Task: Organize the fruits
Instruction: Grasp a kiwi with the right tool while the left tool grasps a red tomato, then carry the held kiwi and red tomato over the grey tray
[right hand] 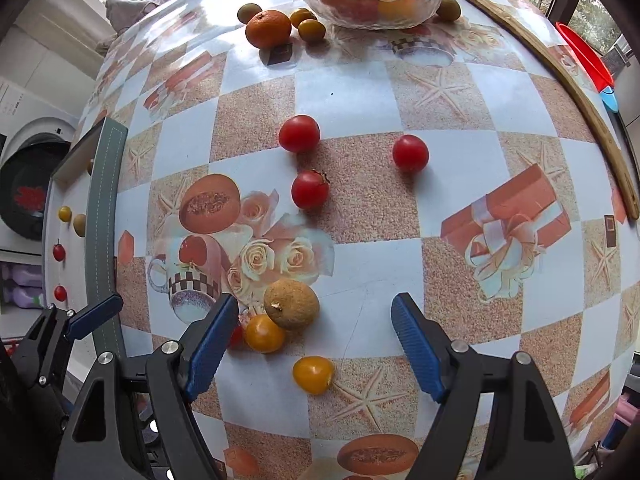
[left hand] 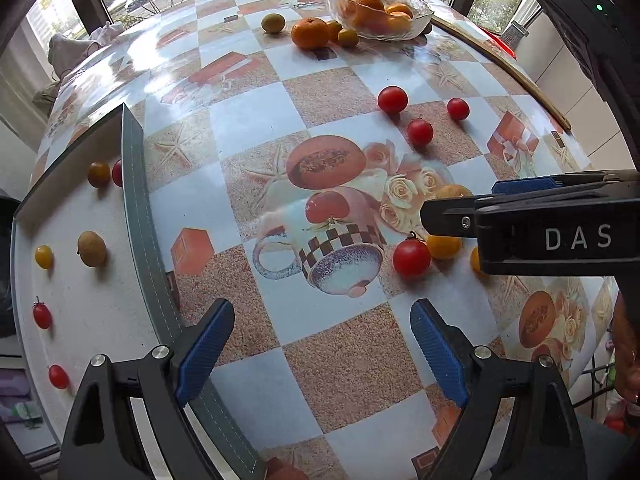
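Your left gripper (left hand: 322,354) hangs over the desk (left hand: 248,120) with its jaws apart and nothing between them; its left finger sits above the grey rim of the tray (left hand: 136,208). Your right gripper (right hand: 314,346) also points down, jaws apart and empty, with a yellow tomato (right hand: 313,374) on the desk between the fingers but touched by neither.

Just ahead of that tomato, a brown fruit (right hand: 291,303) rests against a second yellow tomato (right hand: 264,333), both close to your right gripper's left finger. A red tomato (left hand: 411,257) lies just beside them.

On the white tray at the left lie small fruits, well apart: red tomatoes, a yellow one and a brown one.

Further out, three red tomatoes (right hand: 299,133) sit in a loose cluster near the middle of the desk.

At the far end stands a glass bowl (right hand: 370,12) holding oranges and smaller yellow fruits. Just left of it on the desk lie an orange (right hand: 268,29), two small yellow-green fruits touching each other, and a greenish one a little apart. Another greenish fruit sits at the bowl's right side.
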`<state>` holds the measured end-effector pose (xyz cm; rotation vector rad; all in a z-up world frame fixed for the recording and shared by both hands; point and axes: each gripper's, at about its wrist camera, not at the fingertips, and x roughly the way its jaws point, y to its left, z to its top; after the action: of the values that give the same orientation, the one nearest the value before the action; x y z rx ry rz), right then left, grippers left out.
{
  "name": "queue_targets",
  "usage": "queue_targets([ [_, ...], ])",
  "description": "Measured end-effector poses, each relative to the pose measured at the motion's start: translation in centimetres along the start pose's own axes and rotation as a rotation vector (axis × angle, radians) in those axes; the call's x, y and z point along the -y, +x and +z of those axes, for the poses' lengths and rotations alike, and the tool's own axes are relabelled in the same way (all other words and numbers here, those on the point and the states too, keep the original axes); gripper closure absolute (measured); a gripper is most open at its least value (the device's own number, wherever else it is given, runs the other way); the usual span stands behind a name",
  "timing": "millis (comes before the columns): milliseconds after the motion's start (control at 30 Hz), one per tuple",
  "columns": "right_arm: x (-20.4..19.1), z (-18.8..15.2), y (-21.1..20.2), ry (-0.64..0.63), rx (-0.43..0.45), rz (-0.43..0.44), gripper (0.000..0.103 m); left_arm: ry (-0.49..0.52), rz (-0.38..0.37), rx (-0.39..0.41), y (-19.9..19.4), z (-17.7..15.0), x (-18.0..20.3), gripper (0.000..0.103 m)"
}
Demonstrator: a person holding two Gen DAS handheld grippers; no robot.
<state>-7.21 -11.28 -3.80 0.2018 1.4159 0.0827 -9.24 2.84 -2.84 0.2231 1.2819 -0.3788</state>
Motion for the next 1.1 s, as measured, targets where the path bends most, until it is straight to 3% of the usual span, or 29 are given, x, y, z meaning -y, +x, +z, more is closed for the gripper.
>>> queue_targets([
  [33,-0.2,-0.1,-0.1,-0.011,0.005,-0.005,0.027,-0.002,0.0,0.001,0.0,0.0,0.0,0.013],
  [100,-0.4,-0.1,-0.2,-0.028,0.014,-0.005,0.045,-0.004,-0.004,0.003,0.1,0.1,0.2,0.013],
  [300,0.5,0.3,-0.4,0.011,0.021,0.013,0.072,0.029,-0.008,0.02,0.5,1.1,1.4,0.013],
  [633,4.7,-0.1,-1.2,0.097,0.02,0.006,0.073,0.051,-0.013,0.017,1.9,2.7,2.9,0.014],
  [700,5.0,-0.1,-1.2,0.106,0.018,0.012,0.073,0.059,-0.003,0.011,2.1,3.0,3.3,0.028],
  [867,5.2,-0.2,-1.1,0.118,0.019,0.024,0.073,0.064,0.012,0.014,2.2,3.3,3.9,0.035],
  [933,5.2,-0.2,-1.1,0.118,0.022,0.025,0.073,0.078,0.007,0.018,2.0,3.3,4.2,0.045],
  [1067,5.3,-0.2,-1.2,0.117,0.025,0.024,0.073,0.099,-0.031,0.019,1.6,3.4,5.0,0.078],
  [1100,5.2,-0.2,-1.2,0.116,0.025,0.024,0.073,0.081,-0.056,0.016,1.5,3.5,4.8,0.079],
])
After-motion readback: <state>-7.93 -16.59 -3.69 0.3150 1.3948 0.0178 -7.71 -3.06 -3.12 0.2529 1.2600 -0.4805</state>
